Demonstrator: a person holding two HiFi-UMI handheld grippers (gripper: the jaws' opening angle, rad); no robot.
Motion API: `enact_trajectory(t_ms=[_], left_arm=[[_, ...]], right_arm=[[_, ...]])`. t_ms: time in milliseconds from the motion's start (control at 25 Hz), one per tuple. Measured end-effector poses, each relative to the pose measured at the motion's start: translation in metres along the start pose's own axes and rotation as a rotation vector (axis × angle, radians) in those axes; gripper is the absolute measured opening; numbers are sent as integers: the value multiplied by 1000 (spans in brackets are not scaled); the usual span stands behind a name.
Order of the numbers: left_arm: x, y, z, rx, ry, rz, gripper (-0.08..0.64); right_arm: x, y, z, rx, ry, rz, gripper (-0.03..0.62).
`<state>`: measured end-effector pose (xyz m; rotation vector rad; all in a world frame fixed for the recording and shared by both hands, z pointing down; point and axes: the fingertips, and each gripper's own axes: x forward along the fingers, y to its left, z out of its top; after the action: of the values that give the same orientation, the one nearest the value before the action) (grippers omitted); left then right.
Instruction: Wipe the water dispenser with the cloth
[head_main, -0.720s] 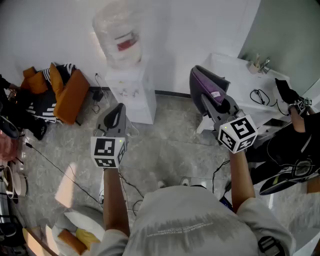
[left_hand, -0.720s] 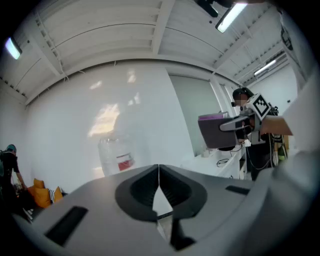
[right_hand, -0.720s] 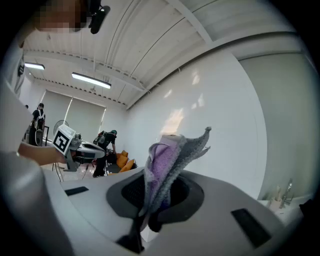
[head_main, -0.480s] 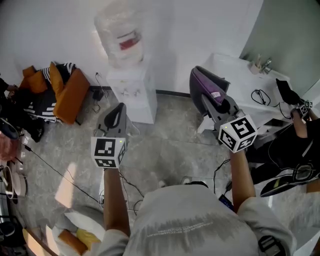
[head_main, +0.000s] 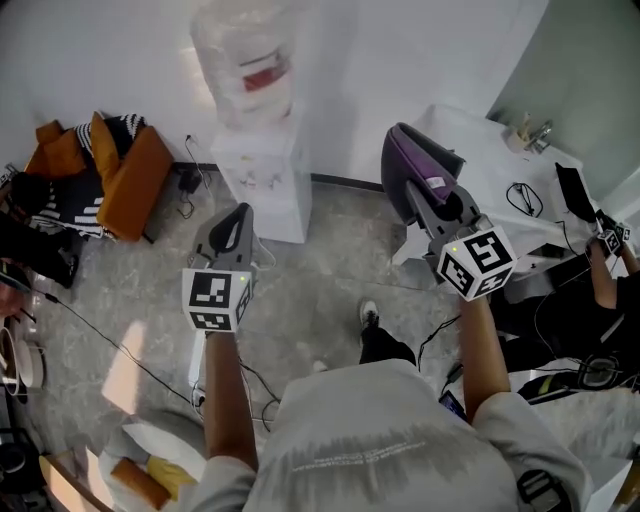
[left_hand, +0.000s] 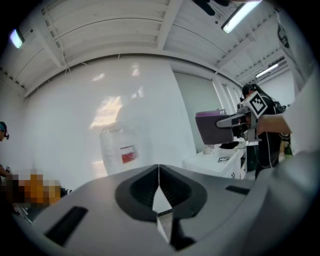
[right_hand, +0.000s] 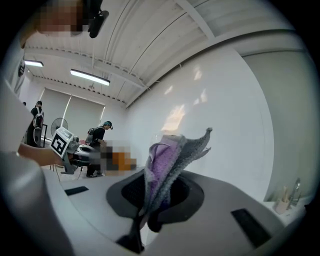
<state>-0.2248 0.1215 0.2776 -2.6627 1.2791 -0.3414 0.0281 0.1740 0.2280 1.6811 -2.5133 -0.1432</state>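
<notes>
The white water dispenser (head_main: 262, 185) stands against the far wall with a clear bottle (head_main: 247, 62) bearing a red label on top. Its bottle (left_hand: 119, 152) also shows in the left gripper view. My right gripper (head_main: 428, 190) is shut on a purple and grey cloth (head_main: 415, 170), held up to the right of the dispenser. In the right gripper view the cloth (right_hand: 167, 165) stands up between the jaws. My left gripper (head_main: 232, 228) is shut with nothing in it, in front of the dispenser and apart from it.
An orange chair (head_main: 140, 185) with striped clothes sits left of the dispenser. A white counter with a sink (head_main: 500, 165) is at the right. Cables (head_main: 120, 340) run over the grey floor. Another person (head_main: 600, 250) stands at the far right.
The view has shifted slightly; the dispenser sits a bit higher in frame. The person's foot now shows forward on the floor. Both grippers hold about the same pose.
</notes>
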Motion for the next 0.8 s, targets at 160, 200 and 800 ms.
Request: enact_trajectory(t_ms=[160, 200, 800], left_arm=[[41, 10, -2, 16, 10, 8, 17], [54, 11, -1, 30, 11, 9, 17], [240, 61, 20, -81, 53, 219, 17]], right_arm=[[43, -30, -13, 12, 7, 29, 52], [55, -40, -17, 11, 10, 38, 52], [221, -209, -42, -14, 28, 227, 52]])
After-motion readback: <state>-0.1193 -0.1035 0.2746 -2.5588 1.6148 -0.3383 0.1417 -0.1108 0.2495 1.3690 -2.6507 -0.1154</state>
